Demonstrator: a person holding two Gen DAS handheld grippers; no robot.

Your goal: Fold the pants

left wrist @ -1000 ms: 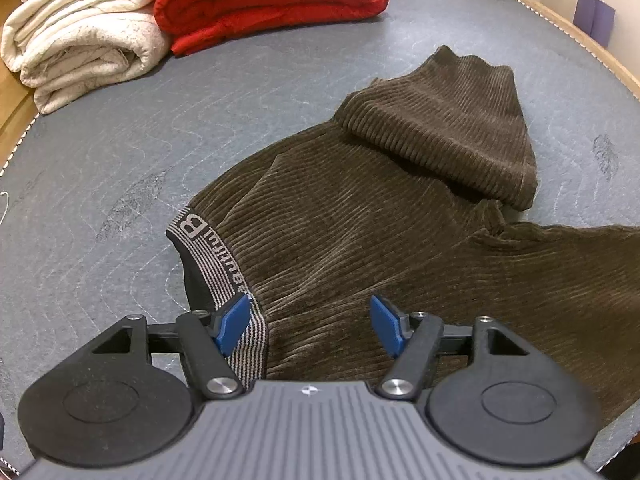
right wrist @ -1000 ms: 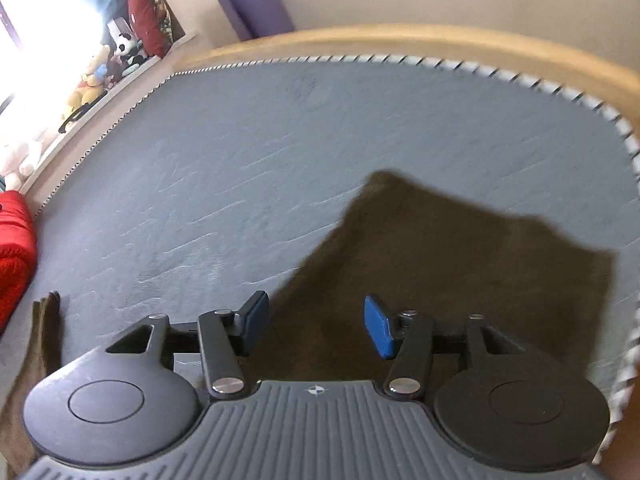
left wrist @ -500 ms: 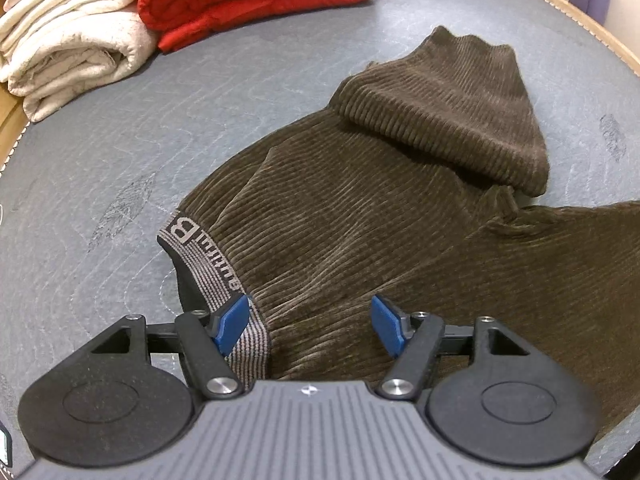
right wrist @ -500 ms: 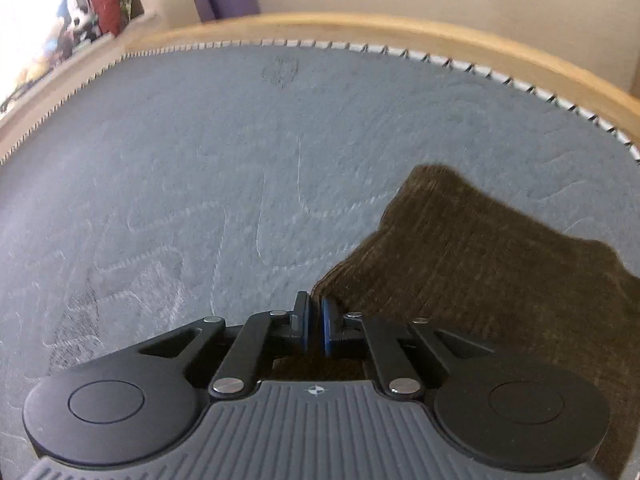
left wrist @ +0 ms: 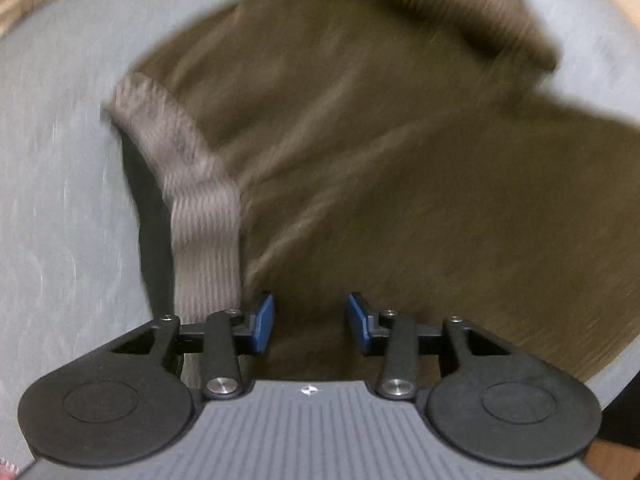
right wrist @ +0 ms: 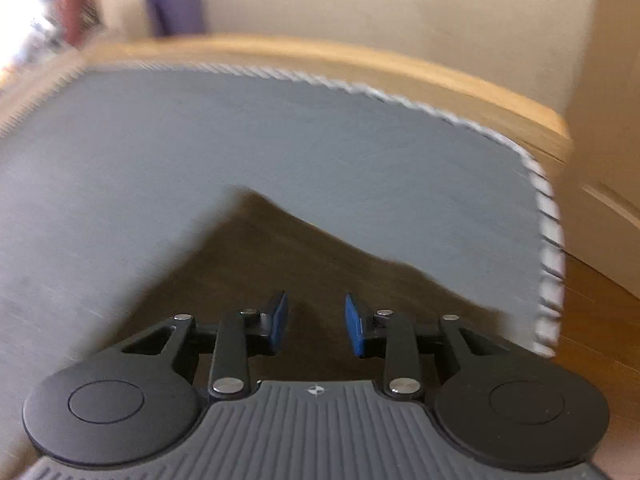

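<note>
A grey quilted mat [right wrist: 280, 140] with a wooden border [right wrist: 360, 64]; a purple object [right wrist: 176, 4] behind

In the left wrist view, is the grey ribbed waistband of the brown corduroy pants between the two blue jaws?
No, the grey ribbed waistband lies left of the left gripper; only brown corduroy pants show between its jaws.

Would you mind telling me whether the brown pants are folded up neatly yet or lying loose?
Loose, not neatly folded: the pants sprawl across the grey mat, waistband exposed, one leg doubled back at the top.
</note>
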